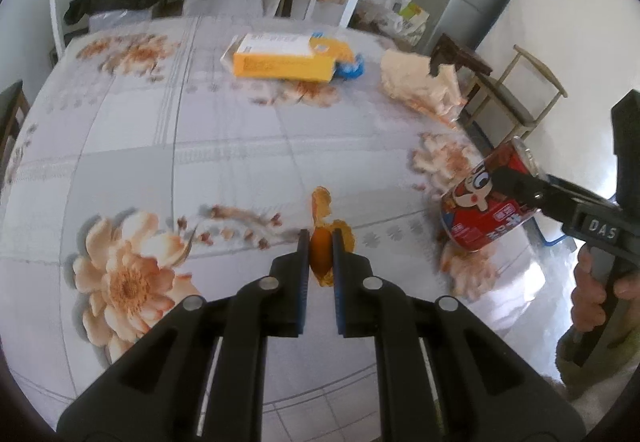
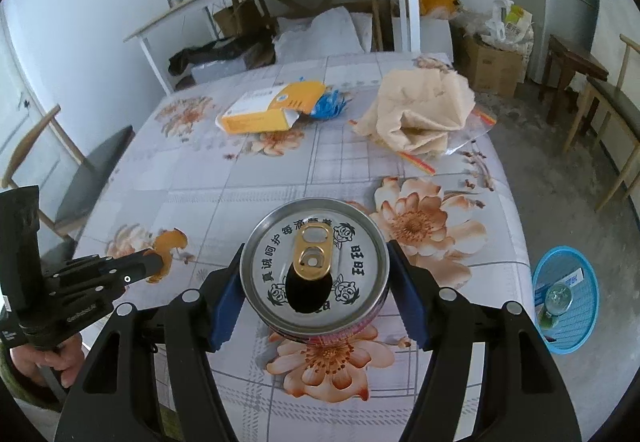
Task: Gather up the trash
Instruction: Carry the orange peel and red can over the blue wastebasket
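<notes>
1. Your left gripper (image 1: 321, 242) has its jaws clenched on an orange peel (image 1: 322, 258), low over the near part of the flowered surface (image 1: 160, 162).
2. Your right gripper (image 2: 316, 278) has its jaws grasping an opened red drink can (image 2: 316, 266) by its sides, upright at the surface's near right edge.
3. Still lying on the far side: yellow carton (image 2: 256, 114), blue wrapper (image 2: 330, 104) touching it, crumpled beige paper (image 2: 420, 114) on the right.
4. Blue bin (image 2: 568, 298) stands on the floor, right of the surface.
</notes>
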Demonstrator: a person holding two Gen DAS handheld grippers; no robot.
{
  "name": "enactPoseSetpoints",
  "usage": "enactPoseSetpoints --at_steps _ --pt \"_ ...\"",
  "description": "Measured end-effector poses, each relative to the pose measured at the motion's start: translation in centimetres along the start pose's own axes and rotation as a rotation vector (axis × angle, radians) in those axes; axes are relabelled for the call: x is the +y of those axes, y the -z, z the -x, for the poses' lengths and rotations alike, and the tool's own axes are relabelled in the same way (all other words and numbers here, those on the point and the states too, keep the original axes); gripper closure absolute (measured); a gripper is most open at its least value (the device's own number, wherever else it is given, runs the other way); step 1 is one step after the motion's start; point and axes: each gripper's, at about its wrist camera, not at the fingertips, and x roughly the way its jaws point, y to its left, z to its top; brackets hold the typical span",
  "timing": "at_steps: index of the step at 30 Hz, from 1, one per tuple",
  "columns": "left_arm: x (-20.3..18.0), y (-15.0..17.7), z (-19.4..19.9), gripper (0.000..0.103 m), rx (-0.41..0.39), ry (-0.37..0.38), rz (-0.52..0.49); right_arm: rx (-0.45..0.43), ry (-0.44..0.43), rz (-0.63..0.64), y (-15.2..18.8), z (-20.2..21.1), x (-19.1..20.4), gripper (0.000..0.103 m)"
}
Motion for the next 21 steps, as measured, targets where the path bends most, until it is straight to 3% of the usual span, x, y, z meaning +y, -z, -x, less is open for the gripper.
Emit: enactPoseSetpoints --at_steps 5,8,13,16,21 --pt "-2.9 -2.4 1.0 0.094 -0.038 0.049 -0.079 -0.080 -0.007 -0.058 -0.5 2.4 -1.6 0.039" --pt "-6.7 -4.7 0.9 0.094 -0.056 0.105 -0.170 -0.147 0.006 -0.117 -0.6 4.7 -3.7 0.039" --pt "-14.8 -7.5 -0.3 0.094 -0.060 0.225 -0.335 -0.287 0.124 -0.271 0.5 10.1 -10.6 0.039" --pt "-21.0 -8.7 -2.7 0.094 -0.002 0.313 -0.422 -0.334 0.213 -0.407 2.6 12.6 -16.2 0.039" --pt "-30.5 -8.9 -8.7 0.094 0.164 0.399 -0.542 -0.302 0.303 -0.659 7.3 13.7 -25.5 0.039"
